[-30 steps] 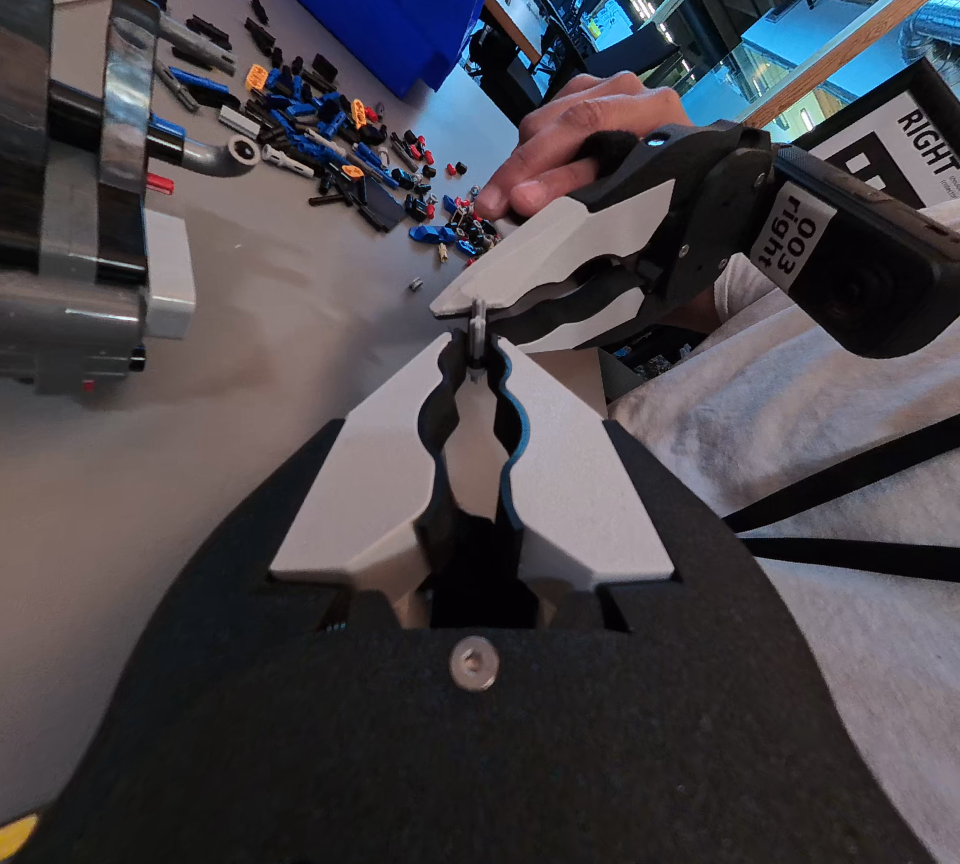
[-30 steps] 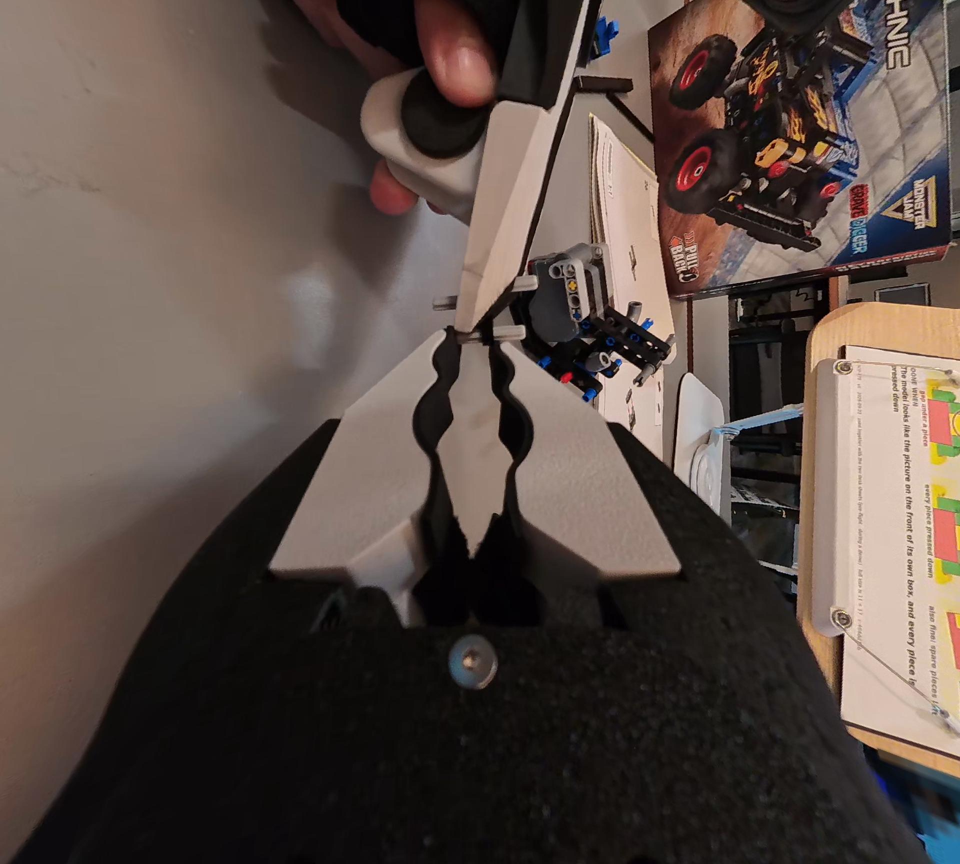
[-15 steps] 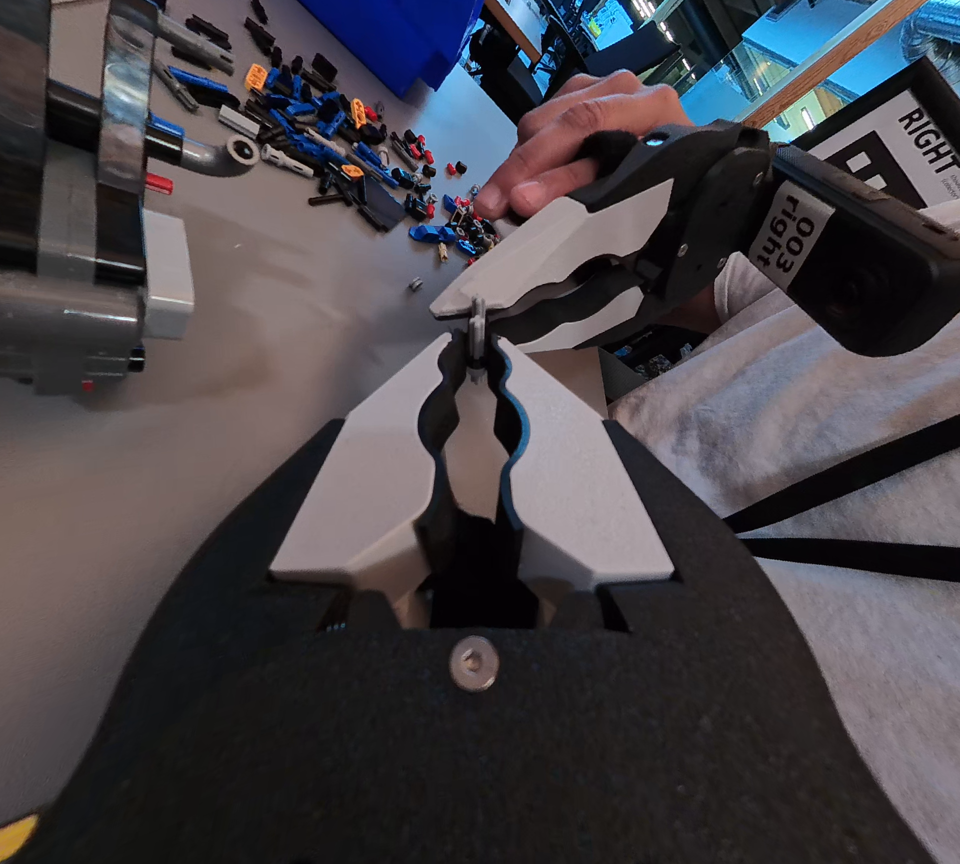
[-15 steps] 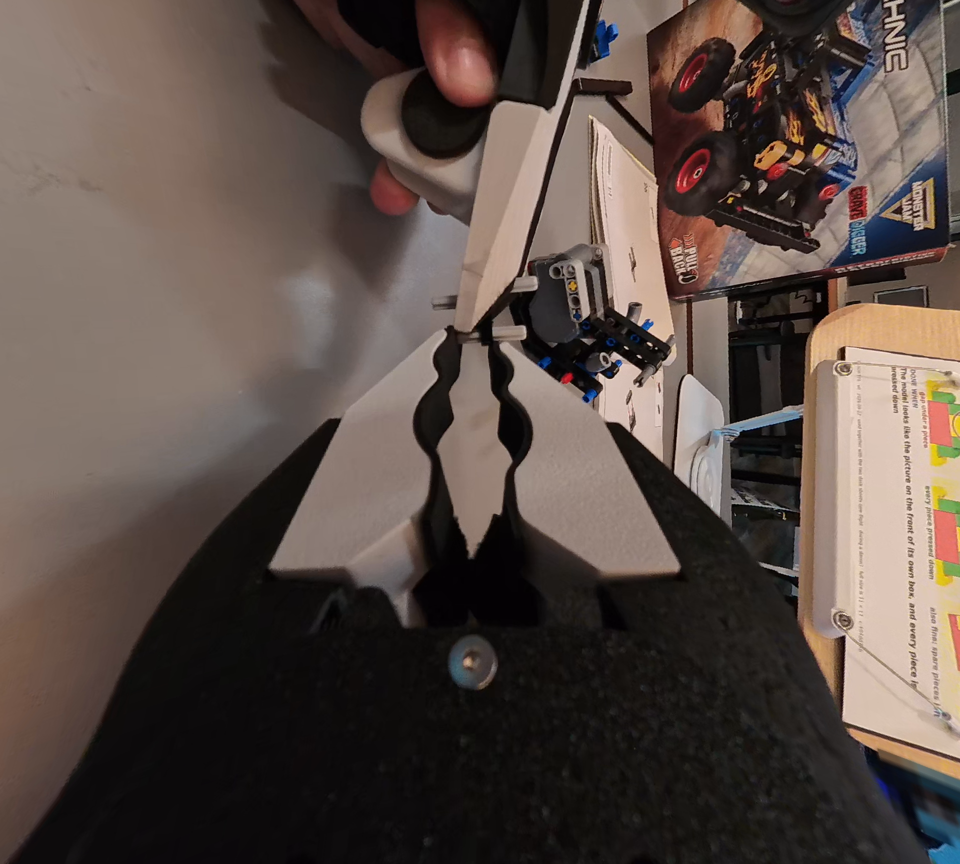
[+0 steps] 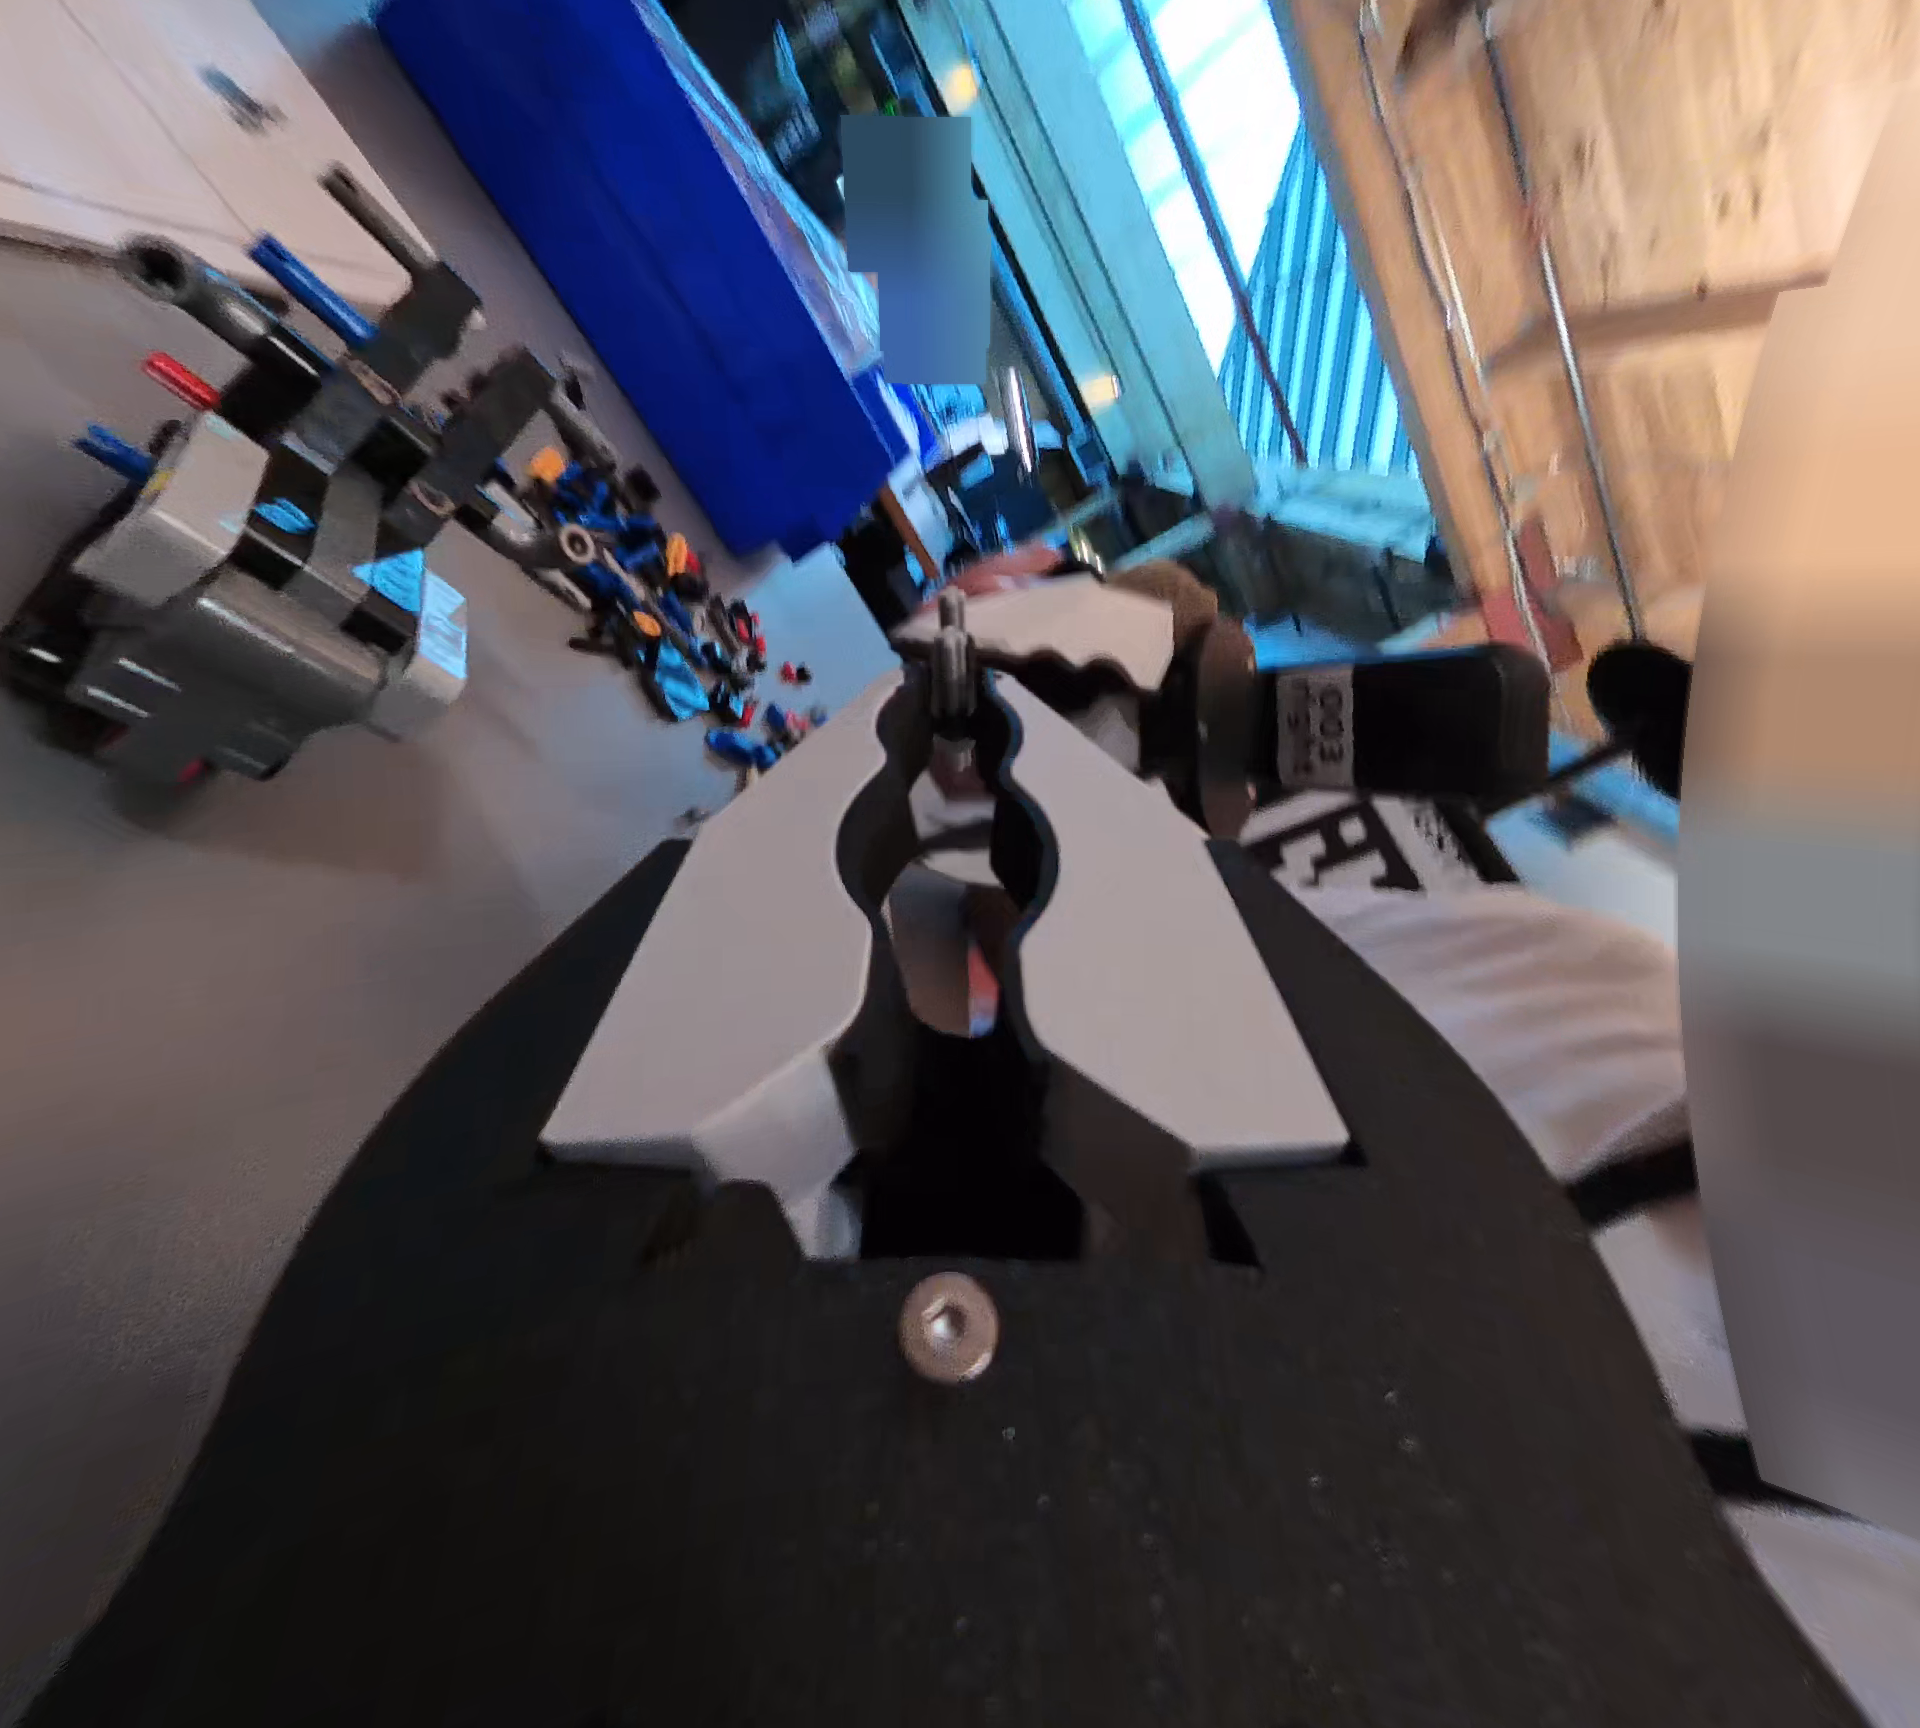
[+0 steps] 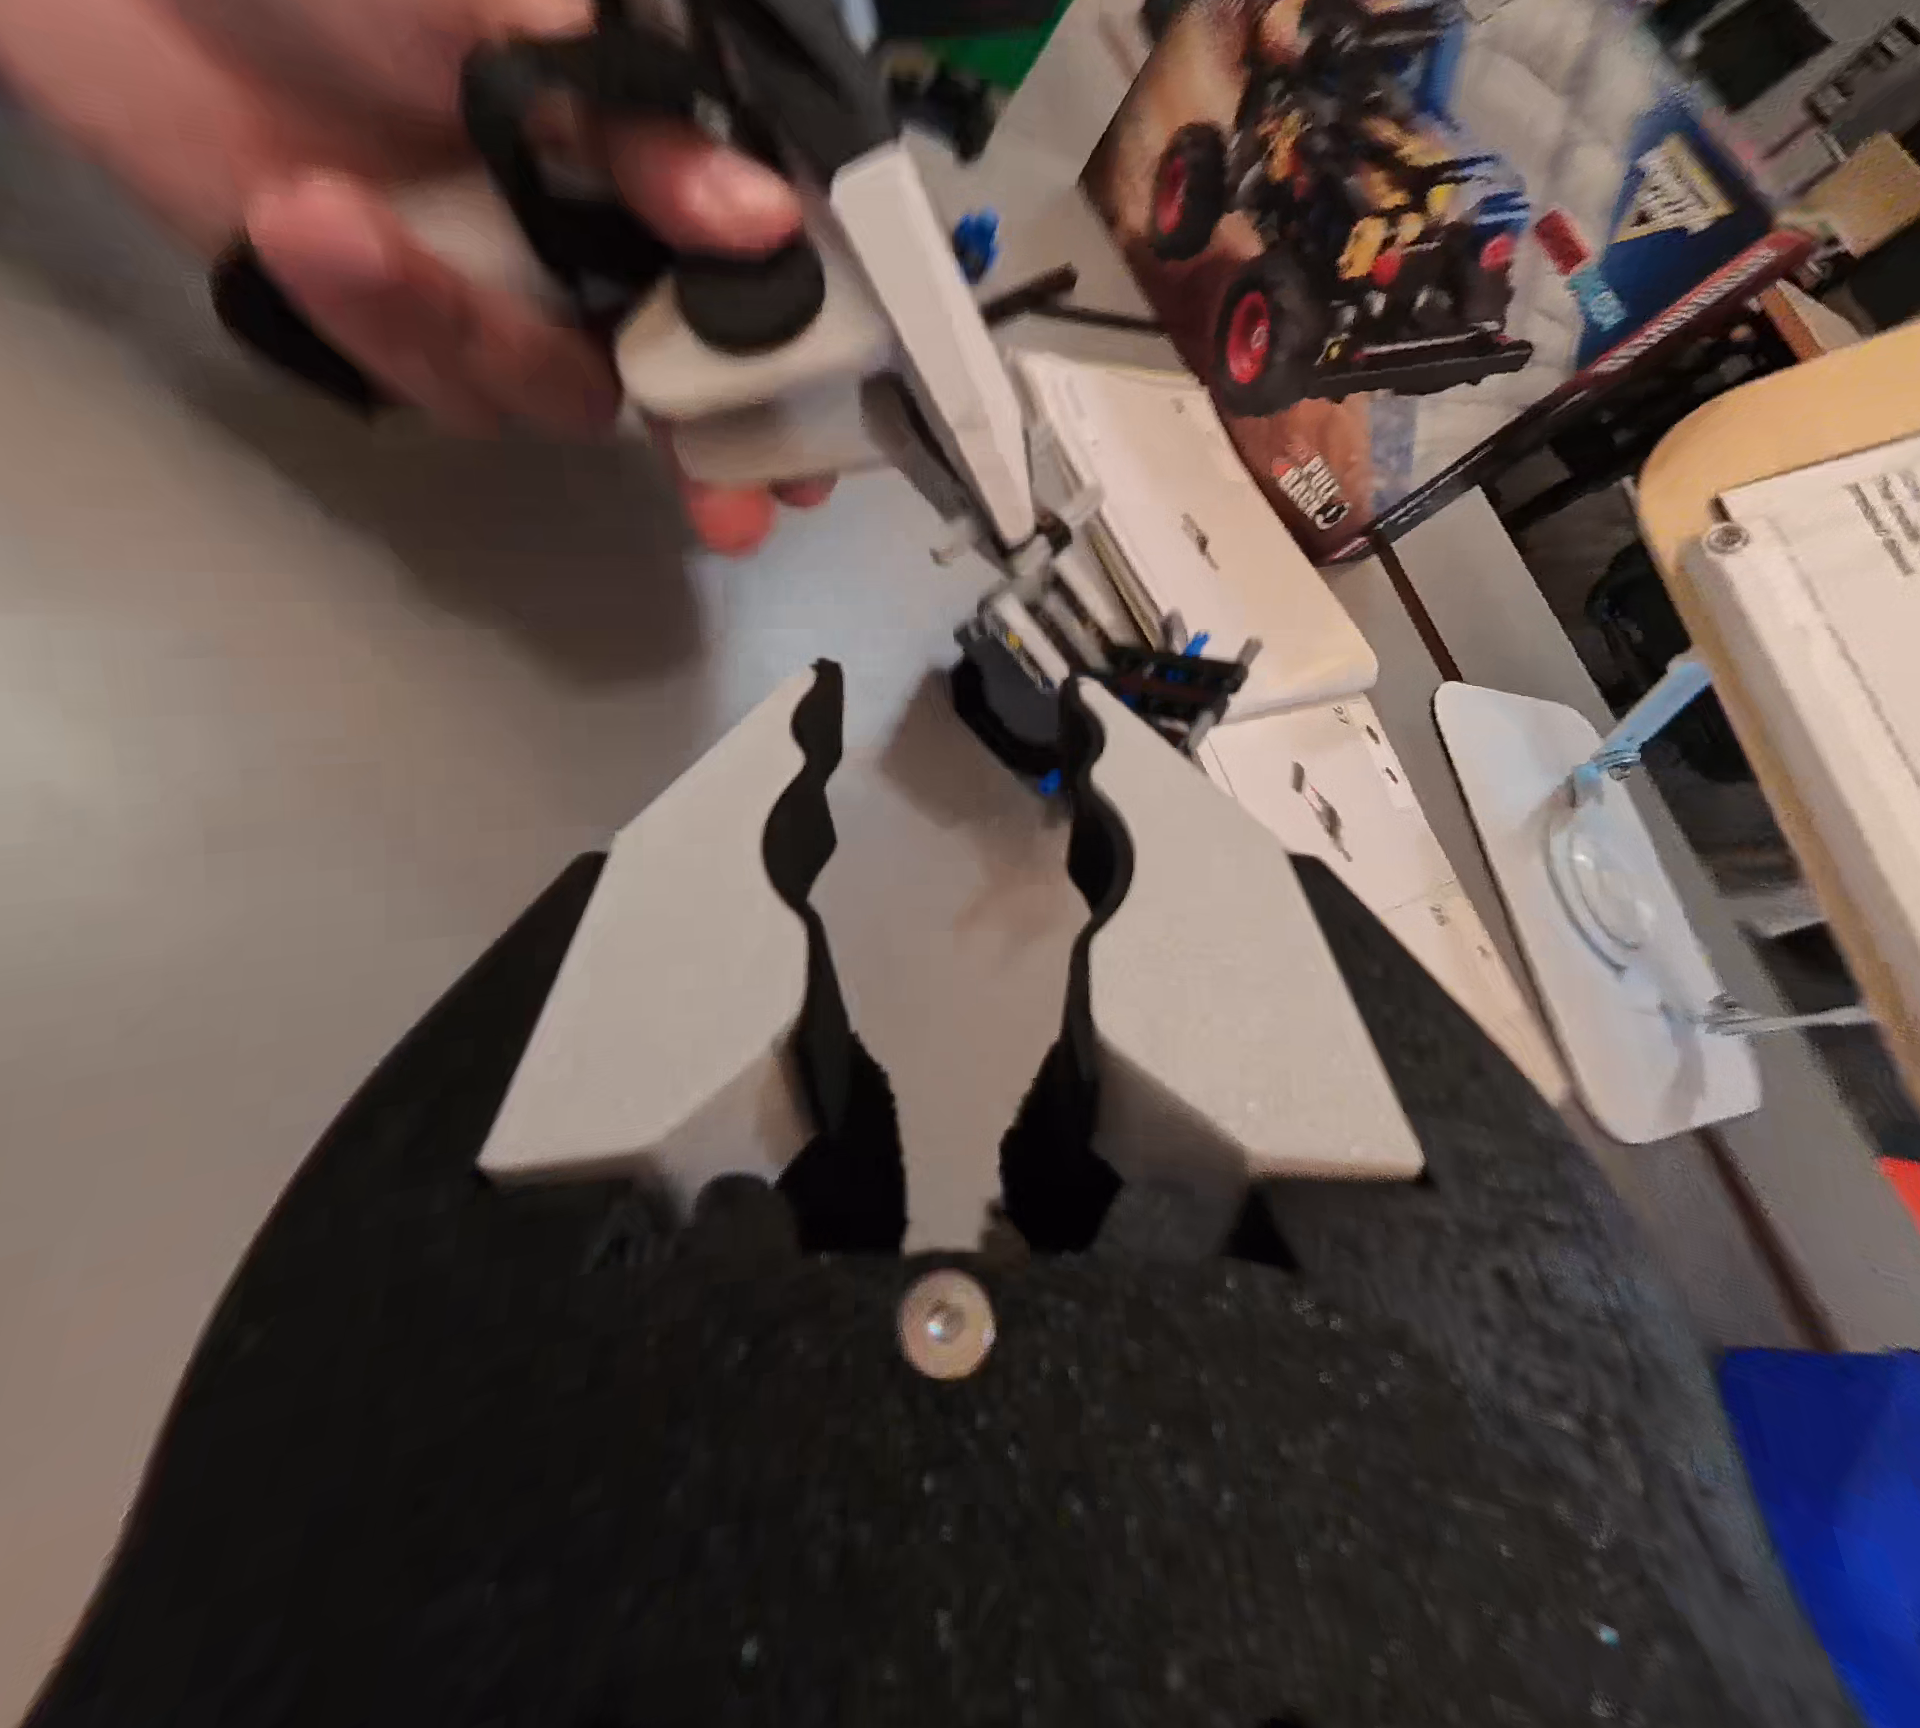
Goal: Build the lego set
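Note:
My left gripper [image 5: 951, 691] is shut on a small grey axle piece [image 5: 951, 639] and holds it above the grey table. The right wrist view shows this gripper [image 6: 1023, 535] in a hand, with the axle [image 6: 1075, 512] sticking out sideways at its tips. My right gripper [image 6: 948, 691] is open and empty, a short way back from the axle. It also shows in the left wrist view [image 5: 1049, 655], just behind the axle. The partly built grey and black model [image 5: 260, 556] stands on the table to the left, and shows beyond my right fingertips [image 6: 1101, 670].
A pile of loose blue, black and orange parts [image 5: 675, 608] lies past the model. A blue bin [image 5: 623, 224] stands behind it. An instruction booklet [image 6: 1195, 535], the set's box [image 6: 1403, 172] and a white stand base [image 6: 1590, 909] are on the right. Less than 4 cm separates the two grippers' tips. From either gripper's tips it is about 40 cm to the white stand base [image 6: 1590, 909].
My right gripper has opened, let go of the grey axle and drawn back from it. My left gripper keeps the axle and has swung, so both views have turned and blurred.

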`<action>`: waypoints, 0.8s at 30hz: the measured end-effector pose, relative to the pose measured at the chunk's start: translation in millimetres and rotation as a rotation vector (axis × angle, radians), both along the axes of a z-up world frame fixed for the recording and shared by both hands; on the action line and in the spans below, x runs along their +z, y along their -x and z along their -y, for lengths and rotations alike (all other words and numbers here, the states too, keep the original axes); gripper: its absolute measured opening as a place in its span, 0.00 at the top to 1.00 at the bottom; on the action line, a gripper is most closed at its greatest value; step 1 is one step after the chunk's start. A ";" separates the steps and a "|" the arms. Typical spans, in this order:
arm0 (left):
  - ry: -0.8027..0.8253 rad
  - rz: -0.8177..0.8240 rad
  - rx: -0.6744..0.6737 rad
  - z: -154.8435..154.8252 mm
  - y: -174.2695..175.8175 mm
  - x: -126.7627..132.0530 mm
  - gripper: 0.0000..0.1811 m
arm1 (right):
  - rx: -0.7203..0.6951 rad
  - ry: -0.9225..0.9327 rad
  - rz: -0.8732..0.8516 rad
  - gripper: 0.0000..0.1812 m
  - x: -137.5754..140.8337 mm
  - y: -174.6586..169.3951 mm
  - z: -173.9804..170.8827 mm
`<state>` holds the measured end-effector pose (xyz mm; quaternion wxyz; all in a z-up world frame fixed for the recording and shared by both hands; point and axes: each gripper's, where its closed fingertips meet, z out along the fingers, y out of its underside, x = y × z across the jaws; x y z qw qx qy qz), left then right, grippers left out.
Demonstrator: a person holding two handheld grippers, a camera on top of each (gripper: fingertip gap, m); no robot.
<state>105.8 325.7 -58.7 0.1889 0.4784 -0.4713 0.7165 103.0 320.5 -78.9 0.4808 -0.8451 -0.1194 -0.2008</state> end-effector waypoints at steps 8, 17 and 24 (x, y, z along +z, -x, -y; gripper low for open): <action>0.244 -0.055 0.222 4.0 7.9 28.0 0.97 | -0.179 -0.275 -0.160 0.90 25.9 17.2 -10.9; 0.227 -0.050 0.248 15.3 16.8 19.9 0.97 | -0.176 -0.299 -0.154 0.98 26.5 20.6 -4.2; -0.201 0.228 0.158 6.1 39.6 5.7 0.84 | 0.103 -0.212 -0.406 0.98 9.9 26.2 11.3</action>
